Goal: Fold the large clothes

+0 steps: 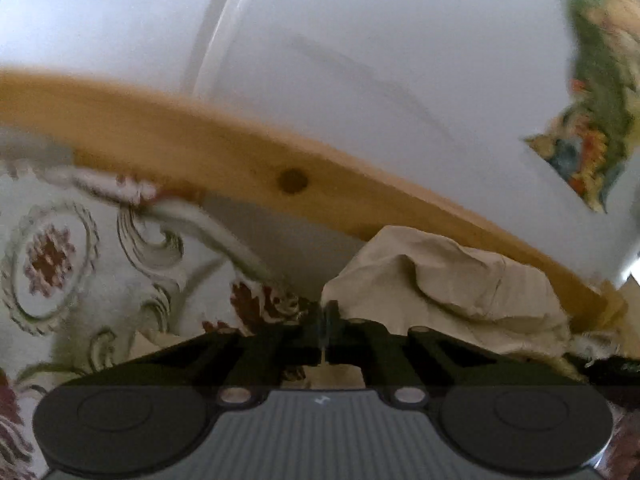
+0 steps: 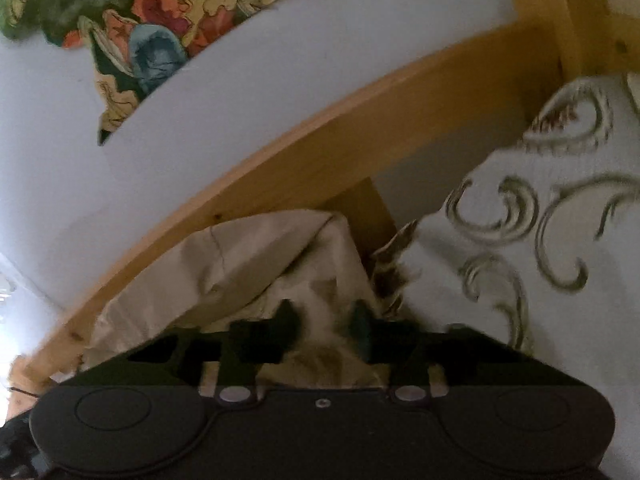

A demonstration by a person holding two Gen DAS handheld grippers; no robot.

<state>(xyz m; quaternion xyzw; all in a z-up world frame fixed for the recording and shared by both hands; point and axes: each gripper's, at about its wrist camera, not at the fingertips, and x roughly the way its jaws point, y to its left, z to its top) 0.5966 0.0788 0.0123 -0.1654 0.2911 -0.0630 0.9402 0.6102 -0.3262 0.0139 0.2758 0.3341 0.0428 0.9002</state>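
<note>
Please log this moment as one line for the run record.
task: fold large clothes | left tool: shut on beige cloth | right tool: open, cloth between its fingers | surface: patterned bedspread | behind: wooden rail

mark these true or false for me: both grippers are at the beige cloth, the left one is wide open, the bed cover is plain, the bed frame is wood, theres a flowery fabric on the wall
1. Both grippers are at the beige cloth. True: the left gripper and the right gripper each meet it.
2. The left gripper is wide open. False: its fingers are pinched together on the cloth's edge.
3. The right gripper's fingers are apart. True: cloth sits in the gap between them.
4. The bed cover is plain. False: it is white with scroll and flower patterns.
5. The bed frame is wood. True: a light wooden rail with a dark knot.
6. The flowery fabric lies on the bed. False: it hangs against the white wall.
</note>
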